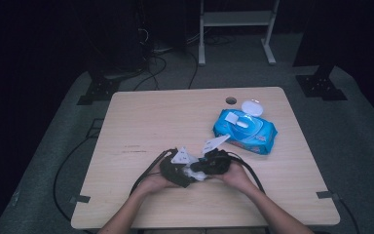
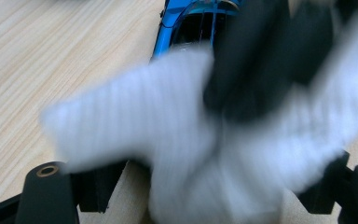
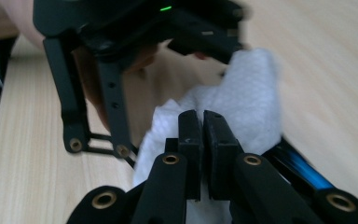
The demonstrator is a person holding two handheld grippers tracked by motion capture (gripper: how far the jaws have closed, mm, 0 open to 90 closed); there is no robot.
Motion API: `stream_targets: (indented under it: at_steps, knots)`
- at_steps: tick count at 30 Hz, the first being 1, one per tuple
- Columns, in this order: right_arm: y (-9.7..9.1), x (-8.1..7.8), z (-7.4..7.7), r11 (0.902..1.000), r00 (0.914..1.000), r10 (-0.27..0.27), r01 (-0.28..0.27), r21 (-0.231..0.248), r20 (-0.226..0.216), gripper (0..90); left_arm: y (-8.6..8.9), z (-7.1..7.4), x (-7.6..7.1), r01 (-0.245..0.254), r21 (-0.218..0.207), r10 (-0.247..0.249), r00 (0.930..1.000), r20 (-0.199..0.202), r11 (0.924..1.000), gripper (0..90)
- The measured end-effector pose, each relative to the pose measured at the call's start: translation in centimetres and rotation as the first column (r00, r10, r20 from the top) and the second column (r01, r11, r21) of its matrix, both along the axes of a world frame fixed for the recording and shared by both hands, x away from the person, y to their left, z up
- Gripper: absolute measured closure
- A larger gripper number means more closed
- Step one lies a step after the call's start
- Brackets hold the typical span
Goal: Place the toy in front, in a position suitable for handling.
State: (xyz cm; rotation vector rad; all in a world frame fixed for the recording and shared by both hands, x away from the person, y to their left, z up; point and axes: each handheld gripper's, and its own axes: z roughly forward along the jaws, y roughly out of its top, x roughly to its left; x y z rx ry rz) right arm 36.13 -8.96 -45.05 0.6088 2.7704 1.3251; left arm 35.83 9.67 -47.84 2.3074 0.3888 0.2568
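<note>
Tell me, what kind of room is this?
Probably a lab or recording studio, not a home: a bare wooden table on grey carpet, dark stands and loose cables around it, and a person working a white wipe with two handheld grippers beside a blue wipes pack.

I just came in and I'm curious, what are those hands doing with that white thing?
A person is holding a black gripper in each hand near the front of the wooden table. Between them is a white wet wipe. The right gripper has its jaws pinched shut on the wipe, and the left gripper has the wipe lying between its wider jaws. Behind them sits the blue wipes pack with its lid flipped open.
</note>
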Motion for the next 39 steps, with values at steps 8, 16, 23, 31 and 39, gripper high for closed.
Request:
stream_targets:
  at_steps: [8, 16, 23, 31, 39]
  knots:
    - [-1.5, 0.5, 0.7, 0.9981, 0.9974, -0.054, 0.055, -0.027, 0.049, 85.6, 0.2, 0.0, 0.1, 0.005, -0.002, -0.005, 1.0, -0.002, 1.0, 22.4]
    - [-7.6, 1.0, -0.2, 0.984, 0.9848, -0.173, 0.173, -0.042, 0.016, 85.4, 0.3, 0.0, 0.2, 0.011, -0.009, -0.011, 0.9999, -0.009, 0.9999, 22.6]
    - [-8.3, 0.3, -0.8, 0.982, 0.9819, -0.189, 0.189, -0.007, -0.018, 85.3, 0.8, 0.0, 0.4, -0.007, -0.008, 0.007, 0.9995, -0.029, 0.9999, 21.9]
    - [-7.6, 0.2, -0.9, 0.9845, 0.9843, -0.175, 0.175, 0.012, -0.024, 85.2, 1.5, 0.0, 1.0, -0.022, -0.003, 0.022, 0.9985, -0.049, 0.9998, 23.5]
    - [-7.8, 0.0, -1.3, 0.9794, 0.9802, -0.195, 0.196, 0.048, -0.036, 85.2, 1.9, 0.2, 1.0, -0.037, -0.017, 0.036, 0.9958, -0.085, 0.9992, 24.7]
